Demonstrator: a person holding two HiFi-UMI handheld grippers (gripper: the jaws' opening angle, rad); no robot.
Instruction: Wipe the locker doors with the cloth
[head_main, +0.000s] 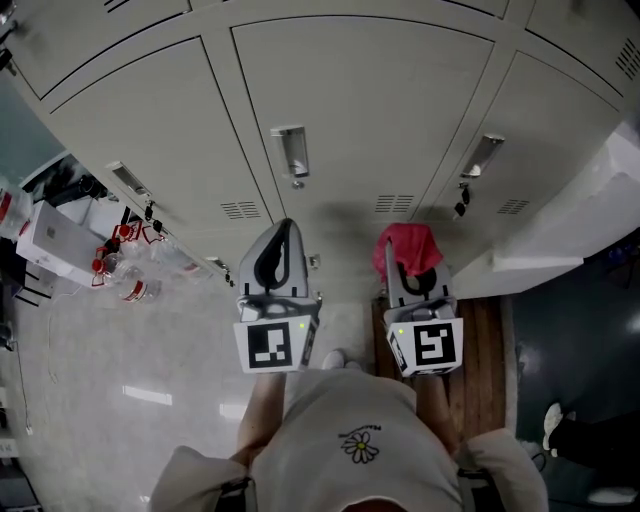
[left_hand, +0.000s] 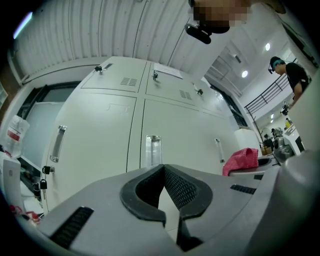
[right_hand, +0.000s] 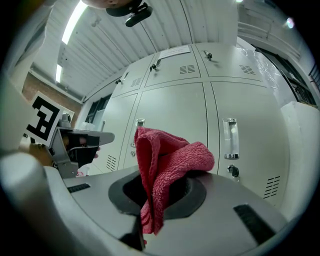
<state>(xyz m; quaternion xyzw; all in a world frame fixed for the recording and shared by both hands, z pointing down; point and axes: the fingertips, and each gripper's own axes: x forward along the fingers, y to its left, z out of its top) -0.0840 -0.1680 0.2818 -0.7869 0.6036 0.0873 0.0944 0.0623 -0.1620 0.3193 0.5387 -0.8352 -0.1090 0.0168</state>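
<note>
Right gripper (right_hand: 156, 194) pinching red cloth (right_hand: 167, 160), which bunches up past jaws. Left gripper (left_hand: 164, 172) jaws pressed together, empty. Locker doors (head_main: 360, 120) at 12 o'clock of cloth, seemingly not touching.

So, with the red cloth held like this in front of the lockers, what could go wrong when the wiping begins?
1. The right gripper pinches only a fold of the cloth. Most of it bulges loose above the gripper, so rubbing on a locker door may pull it out.
2. Keys hang below the handle of the right-hand locker, and the loose cloth could snag them.
</note>
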